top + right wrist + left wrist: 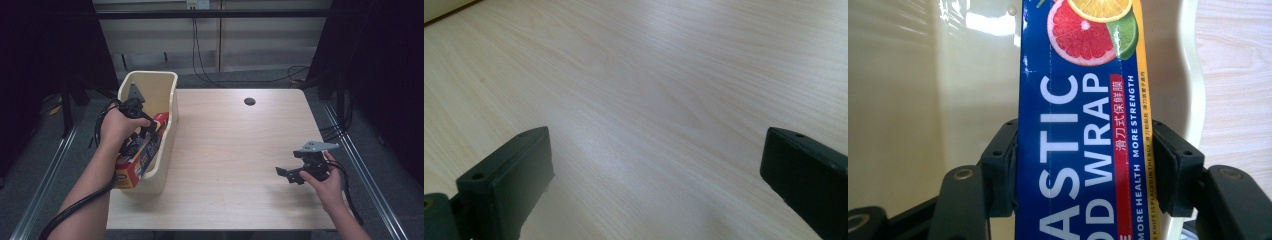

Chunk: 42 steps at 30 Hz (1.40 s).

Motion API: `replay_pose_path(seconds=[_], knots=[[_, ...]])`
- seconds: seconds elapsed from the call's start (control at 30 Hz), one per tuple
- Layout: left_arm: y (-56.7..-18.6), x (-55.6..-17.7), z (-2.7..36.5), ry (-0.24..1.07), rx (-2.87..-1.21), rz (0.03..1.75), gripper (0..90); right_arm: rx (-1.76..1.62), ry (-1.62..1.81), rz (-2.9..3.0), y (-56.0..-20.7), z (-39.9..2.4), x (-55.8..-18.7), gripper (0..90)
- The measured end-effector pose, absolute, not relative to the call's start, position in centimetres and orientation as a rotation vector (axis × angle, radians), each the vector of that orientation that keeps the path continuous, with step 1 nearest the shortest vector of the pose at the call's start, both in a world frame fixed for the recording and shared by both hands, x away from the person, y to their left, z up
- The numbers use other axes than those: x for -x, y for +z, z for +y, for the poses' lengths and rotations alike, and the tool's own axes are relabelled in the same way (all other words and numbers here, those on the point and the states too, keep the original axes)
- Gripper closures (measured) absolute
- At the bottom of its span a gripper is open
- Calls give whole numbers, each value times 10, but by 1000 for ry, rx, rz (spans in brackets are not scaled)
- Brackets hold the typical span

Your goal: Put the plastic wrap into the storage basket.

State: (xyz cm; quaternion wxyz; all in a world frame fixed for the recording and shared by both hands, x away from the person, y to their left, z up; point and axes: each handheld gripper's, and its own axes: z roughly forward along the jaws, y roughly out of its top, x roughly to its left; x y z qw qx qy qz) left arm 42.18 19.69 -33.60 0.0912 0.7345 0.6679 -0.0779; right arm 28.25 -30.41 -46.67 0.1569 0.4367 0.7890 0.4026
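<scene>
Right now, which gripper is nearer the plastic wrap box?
Left. The left gripper is clamped on the plastic wrap box inside the bin; the right gripper hovers open across the table.

A blue plastic-wrap box [1083,125] with white lettering and citrus pictures sits in a cream bin [167,87].

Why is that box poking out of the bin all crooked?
The long blue plastic wrap box lies slanted in the cream plastic bin, one end over the near rim. That is because the left hand-held gripper is clamped on its sides. Nothing looks spilled or broken on the pale wooden table.
</scene>
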Motion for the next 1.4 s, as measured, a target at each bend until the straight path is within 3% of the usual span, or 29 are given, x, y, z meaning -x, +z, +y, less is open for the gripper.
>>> replay_pose_path(seconds=[0.67,0.87,1.4], knots=[[-344,-422,199,-243,-2186,1992,384,-1241,1145,2264,-467,-303,-282,2],[-324,-421,201,-211,-2135,1959,385,-1249,1144,2261,-467,-302,-282,2],[-295,-422,186,-203,-2095,1843,265,-1236,1143,2258,-466,-305,-280,2]])
